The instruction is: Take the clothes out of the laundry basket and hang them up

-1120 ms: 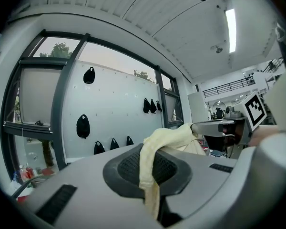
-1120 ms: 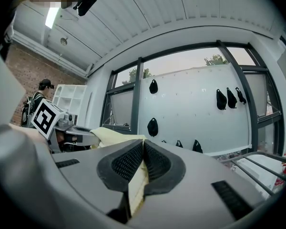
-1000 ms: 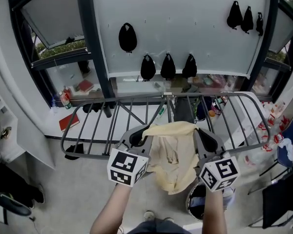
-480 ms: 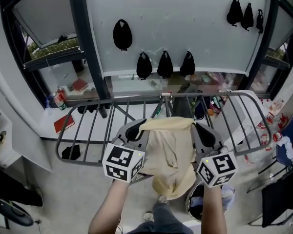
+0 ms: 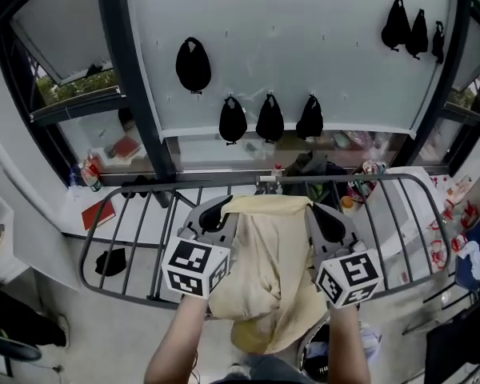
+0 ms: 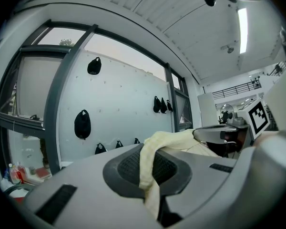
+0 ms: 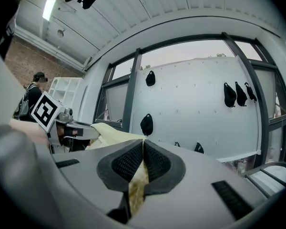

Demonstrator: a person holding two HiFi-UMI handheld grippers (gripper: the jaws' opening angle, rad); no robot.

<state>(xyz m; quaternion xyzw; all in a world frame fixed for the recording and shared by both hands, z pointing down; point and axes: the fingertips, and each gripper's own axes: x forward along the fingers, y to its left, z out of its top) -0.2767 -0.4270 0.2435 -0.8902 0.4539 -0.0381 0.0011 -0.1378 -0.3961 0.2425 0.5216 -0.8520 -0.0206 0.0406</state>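
Both grippers have carried the pale yellow soft cloth garment [image 5: 276, 278] farther out over the grey metal folding drying rack [image 5: 194, 187], which a second ago lay mostly beyond them. My left gripper [image 5: 216, 213] is clamped on one top corner of the cloth, my right gripper [image 5: 324, 216] on the other, so the upper edge runs stretched between them and the rest hangs in loose folds toward me, above the near rail.

The fabric looks light and limp. It should drape over a bar without coaxing, but it will bunch unless I keep the edge taut, so the corners are the right hold. It seems in no danger of slipping, with cloth pinched deep in both sets of pads.

Beyond the rack stands a white panelled wall hung with small black pouches [image 5: 193, 65], framed by dark window posts. A red book [image 5: 101, 213] lies on the low white ledge at far left, and grey floor shows beneath the bars.
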